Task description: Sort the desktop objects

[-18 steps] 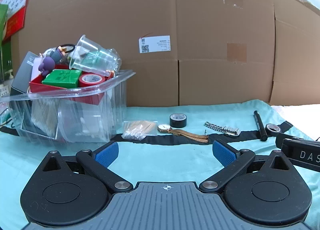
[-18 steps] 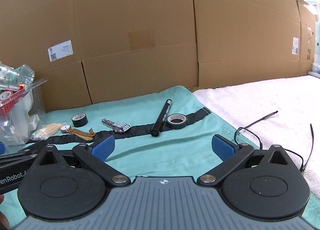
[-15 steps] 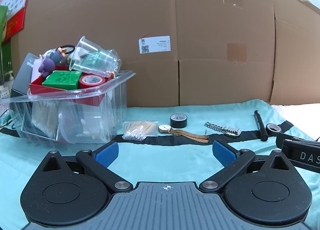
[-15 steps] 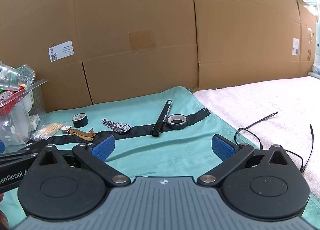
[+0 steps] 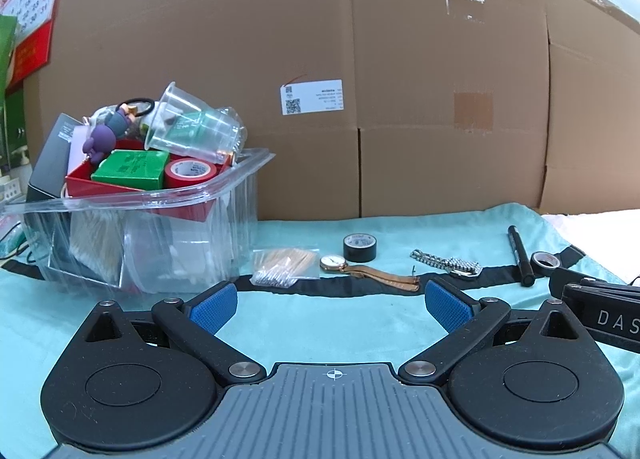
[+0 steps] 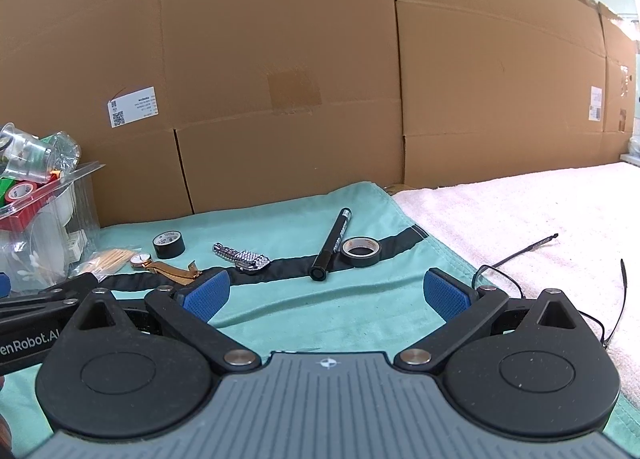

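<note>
Beyond the black strap (image 5: 360,291), just on its far side, the brown-strapped watch (image 5: 362,269) lies crosswise, dead ahead of the left gripper (image 5: 330,305); the right gripper (image 6: 326,293) faces the marker (image 6: 332,245), lying nearly end-on. Both claws are spread wide, empty. Clear bin (image 5: 240,195) contents are jumbled; eyeglasses (image 6: 600,311) are partly hidden.
</note>
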`<state>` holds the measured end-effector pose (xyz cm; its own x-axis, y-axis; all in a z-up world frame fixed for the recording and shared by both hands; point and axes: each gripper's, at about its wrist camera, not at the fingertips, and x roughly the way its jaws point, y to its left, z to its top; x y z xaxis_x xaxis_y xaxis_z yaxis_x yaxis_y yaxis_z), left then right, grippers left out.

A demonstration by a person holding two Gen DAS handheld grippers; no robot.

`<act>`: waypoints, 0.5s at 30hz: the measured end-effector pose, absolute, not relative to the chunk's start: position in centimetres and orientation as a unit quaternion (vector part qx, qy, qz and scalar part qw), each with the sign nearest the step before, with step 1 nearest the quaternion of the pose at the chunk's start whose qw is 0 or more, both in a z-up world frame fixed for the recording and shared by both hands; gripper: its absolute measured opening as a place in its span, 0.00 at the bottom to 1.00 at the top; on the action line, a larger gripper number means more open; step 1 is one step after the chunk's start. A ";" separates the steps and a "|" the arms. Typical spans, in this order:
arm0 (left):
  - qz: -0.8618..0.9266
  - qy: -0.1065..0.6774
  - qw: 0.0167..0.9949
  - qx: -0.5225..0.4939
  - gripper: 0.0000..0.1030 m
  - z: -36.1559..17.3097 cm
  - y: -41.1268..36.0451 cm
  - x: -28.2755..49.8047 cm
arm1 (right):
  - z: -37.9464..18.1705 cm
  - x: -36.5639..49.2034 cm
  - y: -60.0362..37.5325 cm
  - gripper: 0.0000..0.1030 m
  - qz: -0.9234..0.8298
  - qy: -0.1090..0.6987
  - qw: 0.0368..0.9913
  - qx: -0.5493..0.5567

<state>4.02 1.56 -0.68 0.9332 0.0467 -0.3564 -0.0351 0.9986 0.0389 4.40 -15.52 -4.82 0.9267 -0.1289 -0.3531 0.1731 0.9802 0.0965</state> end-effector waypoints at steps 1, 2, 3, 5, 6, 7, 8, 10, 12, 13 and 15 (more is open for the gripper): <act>0.020 0.182 0.983 0.015 1.00 -0.7 1.6 4.0 | -4.8 4.4 -15.5 1.00 -0.076 0.176 0.979 0.062; 0.020 0.182 0.983 0.015 1.00 -0.7 1.6 4.0 | -4.9 4.4 -15.4 1.00 -0.076 0.176 0.979 0.062; 0.020 0.182 0.983 0.015 1.00 -0.7 1.7 4.0 | -4.9 4.4 -15.4 1.00 -0.076 0.176 0.980 0.061; 0.020 0.183 0.983 0.015 1.00 -0.7 1.7 4.0 | -5.0 4.5 -15.3 1.00 -0.075 0.178 0.979 0.061; 0.020 0.183 0.983 0.016 1.00 -0.7 1.7 4.0 | -5.1 4.5 -15.3 1.00 -0.075 0.178 0.979 0.061; 0.020 0.182 0.983 0.016 1.00 -0.7 1.7 4.0 | -5.1 4.5 -15.3 1.00 -0.075 0.179 0.979 0.061; 0.020 0.183 0.983 0.016 1.00 -0.7 1.7 4.0 | -5.2 4.5 -15.2 1.00 -0.075 0.180 0.979 0.061; 0.020 0.184 0.983 0.017 1.00 -0.7 1.7 4.0 | -5.2 4.5 -15.3 1.00 -0.075 0.180 0.979 0.061; 0.019 0.184 0.983 0.019 1.00 -0.7 1.6 4.1 | -5.3 4.6 -15.2 1.00 -0.075 0.182 0.979 0.061; 0.019 0.185 0.982 0.022 1.00 -0.6 1.5 4.2 | -5.3 4.6 -15.3 1.00 -0.074 0.183 0.978 0.062; 0.017 0.186 0.982 0.028 1.00 -0.4 1.2 4.4 | -5.3 4.9 -15.4 1.00 -0.068 0.191 0.977 0.067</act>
